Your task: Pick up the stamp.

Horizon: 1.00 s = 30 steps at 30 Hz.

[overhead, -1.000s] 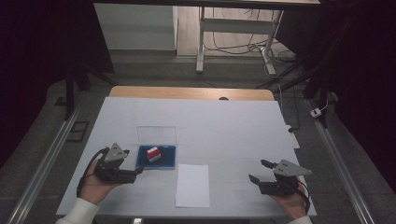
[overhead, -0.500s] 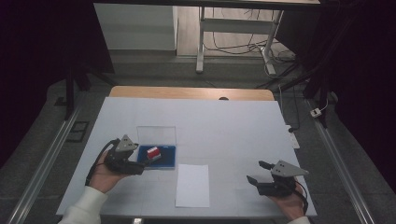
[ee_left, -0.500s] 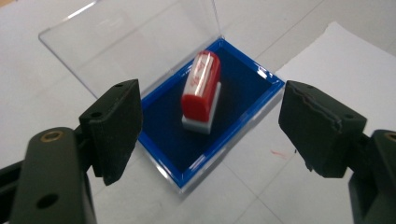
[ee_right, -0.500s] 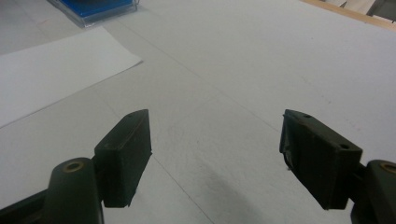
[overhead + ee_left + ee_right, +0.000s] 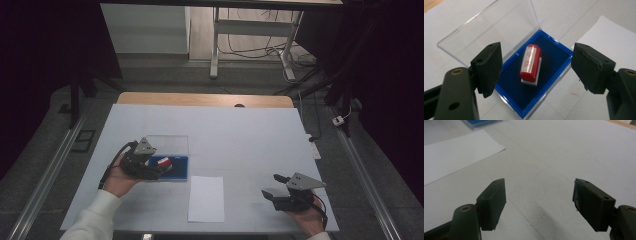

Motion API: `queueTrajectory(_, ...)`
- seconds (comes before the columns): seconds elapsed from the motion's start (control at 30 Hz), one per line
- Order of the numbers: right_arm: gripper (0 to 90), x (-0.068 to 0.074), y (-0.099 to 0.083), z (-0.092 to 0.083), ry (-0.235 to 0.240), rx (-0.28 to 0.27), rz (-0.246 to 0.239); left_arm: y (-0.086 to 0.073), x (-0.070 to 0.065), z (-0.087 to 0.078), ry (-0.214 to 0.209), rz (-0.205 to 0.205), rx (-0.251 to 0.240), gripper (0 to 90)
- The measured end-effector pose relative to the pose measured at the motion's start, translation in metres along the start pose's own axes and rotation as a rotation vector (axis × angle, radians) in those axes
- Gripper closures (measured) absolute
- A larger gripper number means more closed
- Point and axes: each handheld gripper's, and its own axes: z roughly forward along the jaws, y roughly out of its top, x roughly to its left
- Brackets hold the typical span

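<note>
White sheet-covered surface (image 5: 240, 135) under me, wooden edge showing at the far side, dark room around it w/ a white metal frame and loose cables on the floor beyond, rails running down both sides. My left hand (image 5: 120, 181) comes in from the bottom left, white sleeve, holding the left tongs (image 5: 536, 62) angled down over the blue case (image 5: 554, 52); jaws spread wide, released, one each side of the case and touching nothing. Case sits left of centre on the surface, clear lid (image 5: 496, 27) flipped open and lying back on the far side. Inside on the dark blue lining lies the red stamp (image 5: 531, 62), on its side, white base toward me, roughly mid-tray. Red characters on its pale label, can't read them. Just right of the case, near edge, a blank white paper sheet (image 5: 206, 198); small red mark on the surface beside it. My right hand (image 5: 305, 217) rests low at the bottom right, right tongs (image 5: 539, 202) pointing left across bare surface, jaws wide apart, released, gripping nothing, well apart from the case.
</note>
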Motion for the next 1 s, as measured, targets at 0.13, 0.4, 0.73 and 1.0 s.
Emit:
queueTrajectory(0.13, 26.5, 0.001, 0.0, 0.002, 0.003, 0.011, 0.0, 0.005, 0.003, 0.009, -0.009, 0.011, 0.022, 26.7)
queueTrajectory(0.4, 26.8, 0.001, -0.002, 0.003, 0.01, 0.021, 0.0, 0.011, 0.007, 0.02, -0.03, 0.034, 0.058, 30.9)
queueTrajectory(0.73, 26.8, -0.001, -0.002, 0.002, 0.004, 0.028, -0.001, 0.007, 0.016, 0.027, -0.087, 0.038, 0.113, 51.9)
queueTrajectory(1.0, 26.9, -0.001, -0.003, 0.003, 0.006, 0.033, -0.005, 0.007, 0.016, 0.032, -0.098, 0.046, 0.134, 61.7)
